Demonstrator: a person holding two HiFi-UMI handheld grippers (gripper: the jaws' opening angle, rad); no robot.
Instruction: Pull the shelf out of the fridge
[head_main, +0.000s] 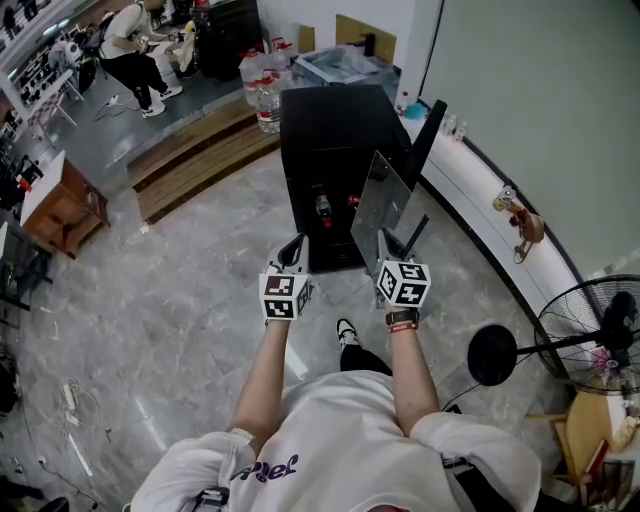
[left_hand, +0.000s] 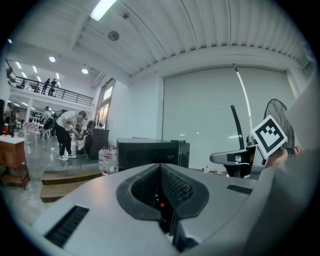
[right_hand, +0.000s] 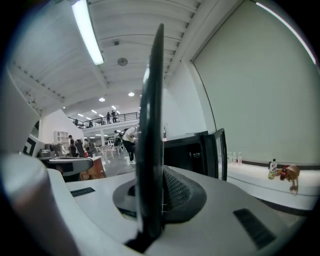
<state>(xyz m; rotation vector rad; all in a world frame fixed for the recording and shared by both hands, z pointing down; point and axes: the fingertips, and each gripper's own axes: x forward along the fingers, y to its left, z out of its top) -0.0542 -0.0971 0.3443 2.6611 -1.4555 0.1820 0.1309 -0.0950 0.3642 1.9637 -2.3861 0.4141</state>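
Room: grey marble floor (head_main: 180, 300), a white wall to the right, a fan (head_main: 600, 330) by it.
Fridge: a small black fridge (head_main: 330, 140) stands on the floor with its door (head_main: 425, 140) swung open to the right. Bottles (head_main: 262, 85) stand behind it.
Shelf: the shelf (head_main: 380, 205) is out of the fridge, held up in front of the open front beside the door and tilted steeply. It is seen edge-on in the right gripper view (right_hand: 151, 135).
Right gripper: the right gripper (head_main: 387, 242) has its jaws clamped on the shelf's near edge.
Left gripper: the left gripper (head_main: 293, 252) is held level just left of the shelf, apart from it. Its jaws are closed together with nothing between them (left_hand: 161, 192).
Person: both forearms reach forward.
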